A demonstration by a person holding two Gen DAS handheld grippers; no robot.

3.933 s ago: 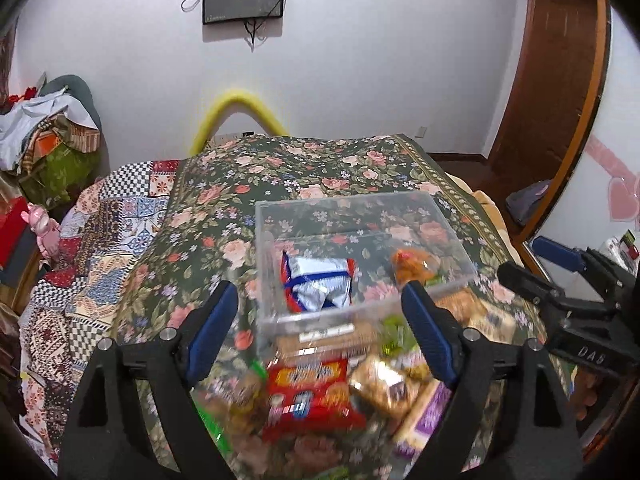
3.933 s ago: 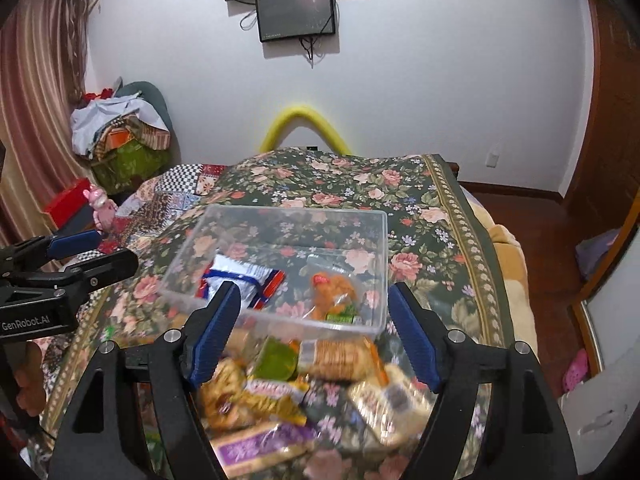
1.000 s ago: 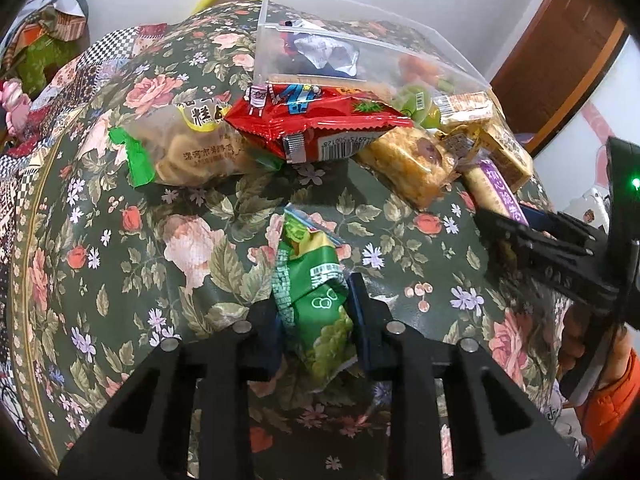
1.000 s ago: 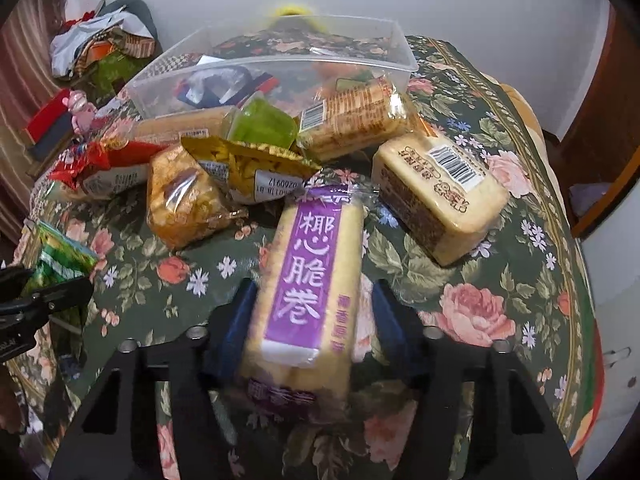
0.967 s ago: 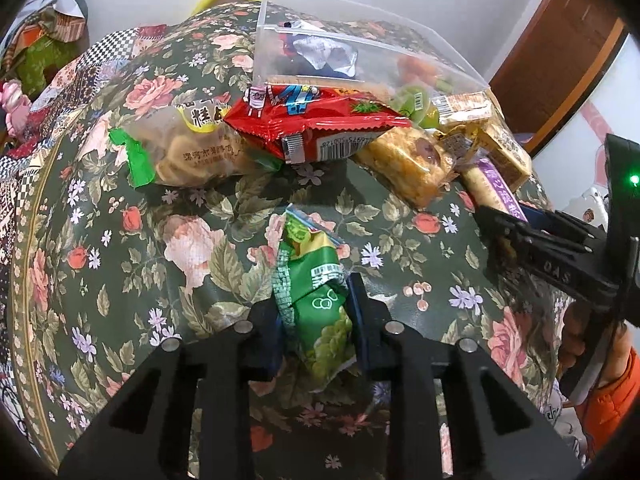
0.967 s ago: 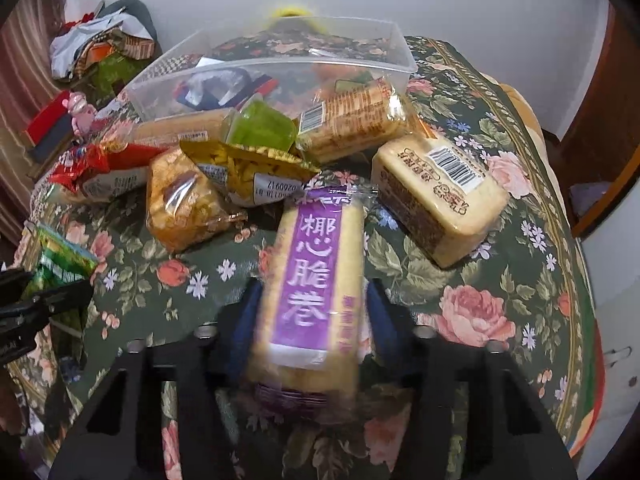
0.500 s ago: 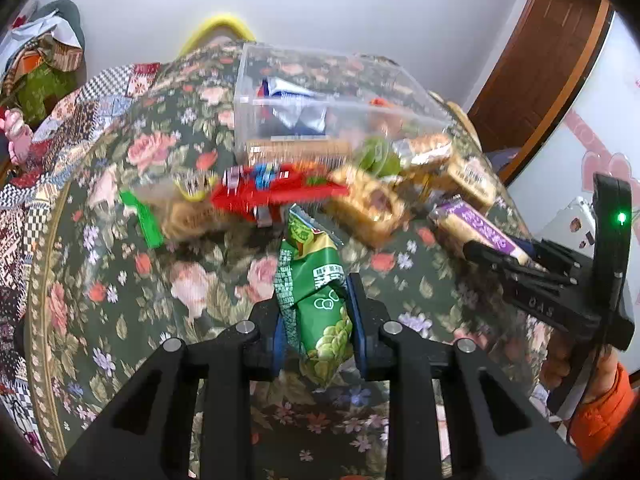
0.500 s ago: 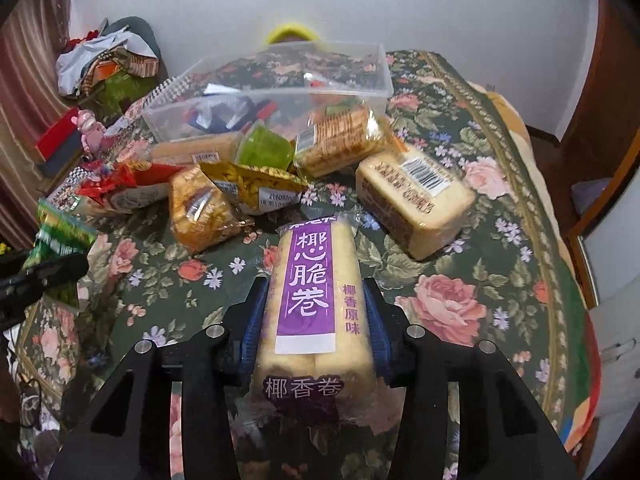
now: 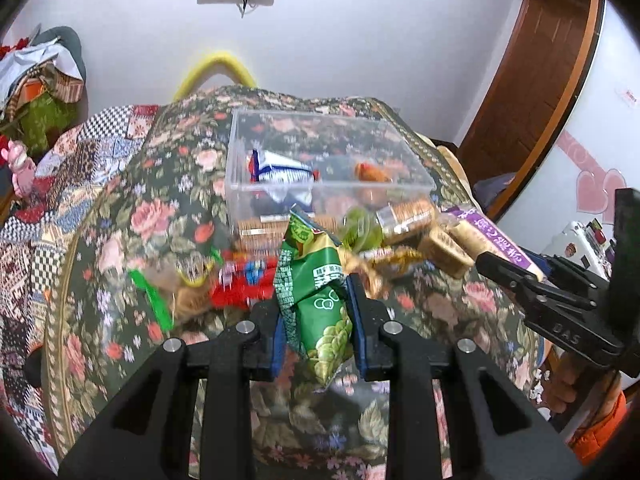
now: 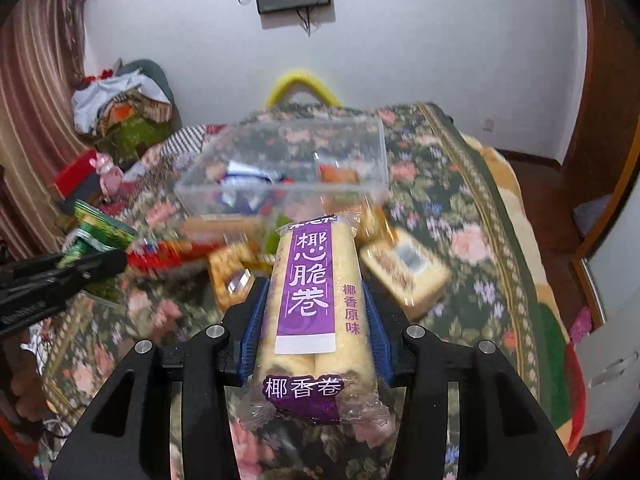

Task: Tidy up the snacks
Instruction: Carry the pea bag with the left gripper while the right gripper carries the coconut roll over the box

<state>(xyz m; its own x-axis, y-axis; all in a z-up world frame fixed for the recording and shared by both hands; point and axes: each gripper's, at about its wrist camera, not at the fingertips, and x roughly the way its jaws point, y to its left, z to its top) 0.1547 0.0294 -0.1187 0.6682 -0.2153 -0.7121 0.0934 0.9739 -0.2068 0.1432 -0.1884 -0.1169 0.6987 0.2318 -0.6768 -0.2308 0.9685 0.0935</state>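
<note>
Both packets have risen off the floral bedspread (image 9: 132,208) since a second ago: the left gripper (image 9: 316,312) clamps the green snack bag (image 9: 316,300), the right gripper (image 10: 314,316) the purple-labelled roll pack (image 10: 312,300). Ahead sits the clear bin (image 9: 320,152), before a white wall (image 9: 340,40).

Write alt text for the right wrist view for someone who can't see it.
The right gripper holds a purple-labelled roll snack pack between its fingers, above a floral bedspread. Ahead sit loose snacks and a clear plastic bin; the left gripper holds a green packet.
</note>
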